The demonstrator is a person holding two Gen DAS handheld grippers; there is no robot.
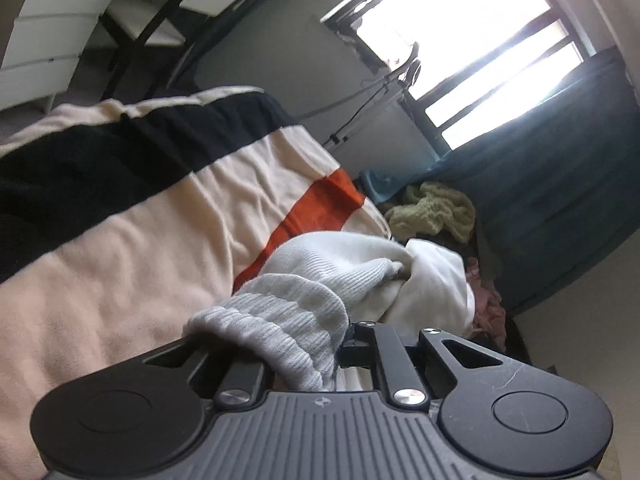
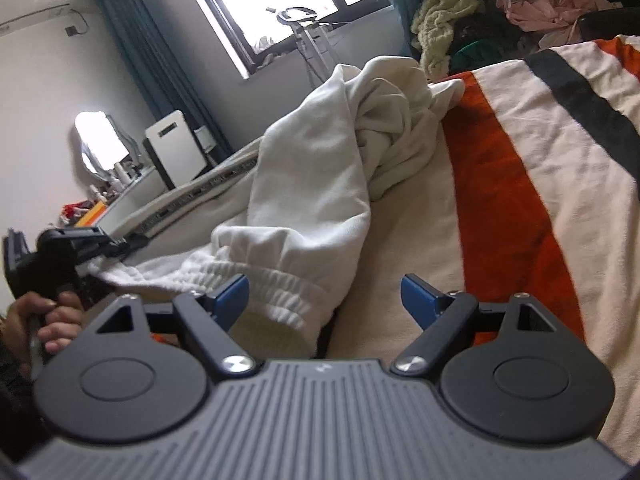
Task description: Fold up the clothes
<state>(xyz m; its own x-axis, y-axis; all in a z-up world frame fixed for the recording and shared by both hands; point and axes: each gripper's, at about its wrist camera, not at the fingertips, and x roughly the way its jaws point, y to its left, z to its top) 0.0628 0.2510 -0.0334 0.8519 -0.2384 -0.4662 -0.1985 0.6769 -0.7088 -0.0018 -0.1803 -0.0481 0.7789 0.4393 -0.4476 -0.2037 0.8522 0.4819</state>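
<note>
A white garment lies crumpled on a bed blanket with cream, black and orange stripes. Its ribbed hem bunches over my left gripper, which is shut on it; the cloth hides the fingertips. In the right wrist view the garment stretches from a heap down to the elastic band. My left gripper, held by a hand, pinches the band's far left end. My right gripper is open low over the blanket, its left blue fingertip touching the band.
A pile of other clothes, yellow-green and pink, sits at the head of the bed near a teal curtain. A bright window, a stand, a white appliance and a mirror are beyond the bed.
</note>
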